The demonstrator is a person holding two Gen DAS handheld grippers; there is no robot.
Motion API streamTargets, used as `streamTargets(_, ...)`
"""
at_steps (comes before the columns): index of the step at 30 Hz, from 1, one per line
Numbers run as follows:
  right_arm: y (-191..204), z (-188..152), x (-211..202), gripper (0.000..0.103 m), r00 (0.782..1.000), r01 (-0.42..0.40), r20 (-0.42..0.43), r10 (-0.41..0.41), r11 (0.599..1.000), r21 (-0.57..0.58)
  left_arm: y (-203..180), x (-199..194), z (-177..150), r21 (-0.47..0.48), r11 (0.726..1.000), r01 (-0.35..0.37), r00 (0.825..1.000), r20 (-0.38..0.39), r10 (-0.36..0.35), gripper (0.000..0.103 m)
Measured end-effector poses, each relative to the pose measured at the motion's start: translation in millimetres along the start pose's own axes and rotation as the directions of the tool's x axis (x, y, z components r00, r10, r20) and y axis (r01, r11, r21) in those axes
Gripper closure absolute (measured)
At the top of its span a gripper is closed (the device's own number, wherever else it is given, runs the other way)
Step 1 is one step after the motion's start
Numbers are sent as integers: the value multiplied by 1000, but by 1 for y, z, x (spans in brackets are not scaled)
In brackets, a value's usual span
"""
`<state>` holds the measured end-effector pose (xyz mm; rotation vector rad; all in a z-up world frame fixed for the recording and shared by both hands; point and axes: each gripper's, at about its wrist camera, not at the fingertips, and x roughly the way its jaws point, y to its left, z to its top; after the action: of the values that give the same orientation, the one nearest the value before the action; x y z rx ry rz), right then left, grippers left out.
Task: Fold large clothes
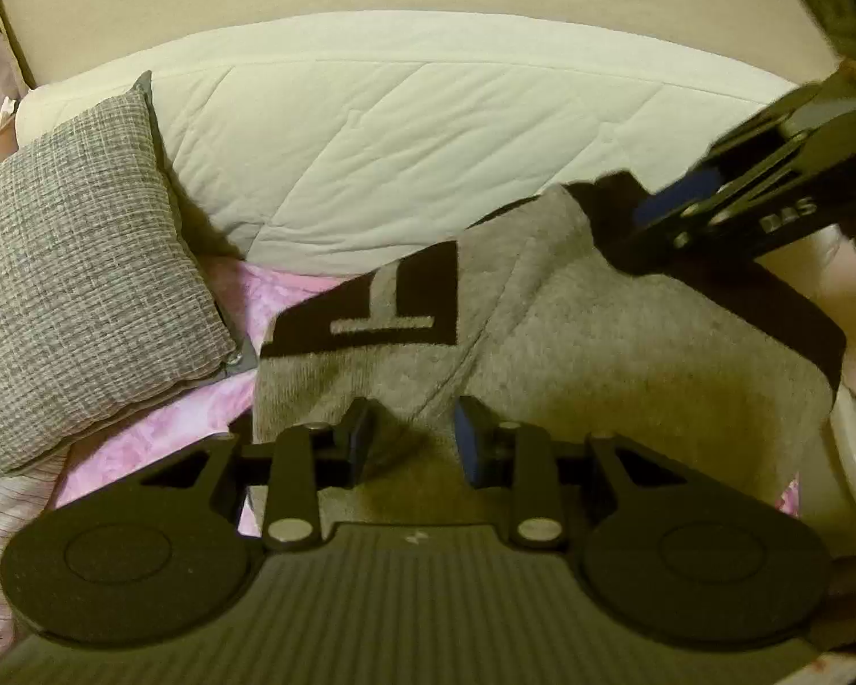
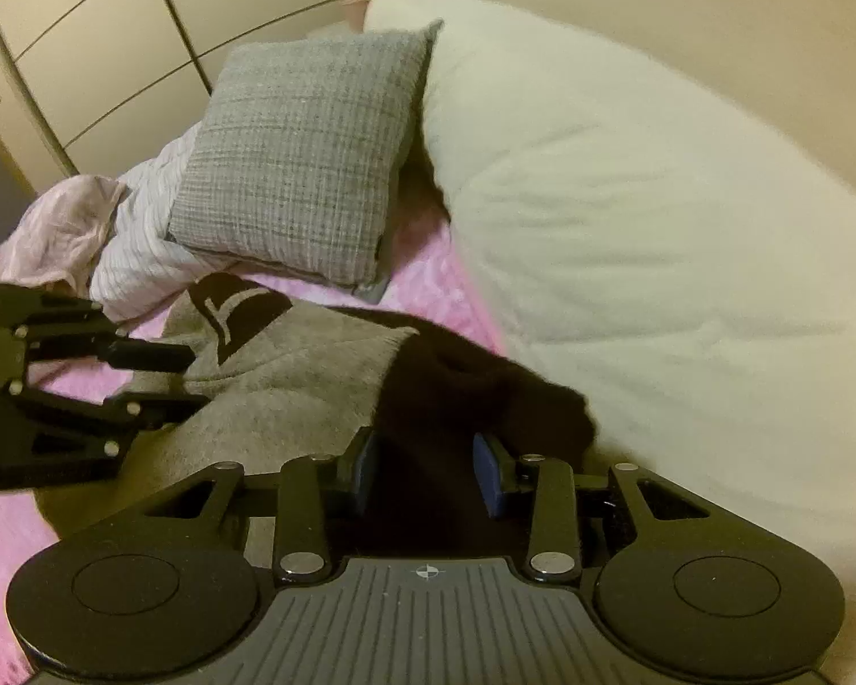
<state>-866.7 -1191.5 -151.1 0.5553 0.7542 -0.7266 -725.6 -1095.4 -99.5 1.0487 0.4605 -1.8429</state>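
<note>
Bed (image 1: 159,434): pink patterned cover, bare at seven to nine o'clock in the left wrist view; carries all items below.

White duvet (image 1: 405,148): quilted, bulky, banked along the far side from ten to two o'clock in the left wrist view, filling twelve to four o'clock in the right wrist view.

Grey garment (image 1: 627,354): large, fleecy, with a black hem band (image 1: 793,319) and a black printed panel (image 1: 382,308) bearing a grey letter form. Lies on the bed near centre, partly folded, a crease running through its middle. In the left wrist view its long axis runs from eight to two o'clock, the black band at the three o'clock end, the printed panel toward ten o'clock. Black part bunched at centre in the right wrist view.

Grey woven cushion (image 1: 79,262): square, propped tilted against the duvet at nine o'clock, just beside the garment.

Striped pale cloth (image 2: 142,240): crumpled at nine o'clock in the right wrist view, behind the cushion.

Left tongs (image 1: 410,439): moderately apart, blue pads (image 1: 466,445) over the near grey edge; nothing gripped.

Right tongs (image 2: 428,468): moderately apart, straddling the black fabric; grip not closed. In the left wrist view they enter from two o'clock, blurred.
</note>
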Motion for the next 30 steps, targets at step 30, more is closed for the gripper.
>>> streamTargets(30, 71, -108, -70, 35, 999, -32, -10, 32, 999, 32, -48, -101, -98, -199, 979, -41, 999, -30, 36, 50)
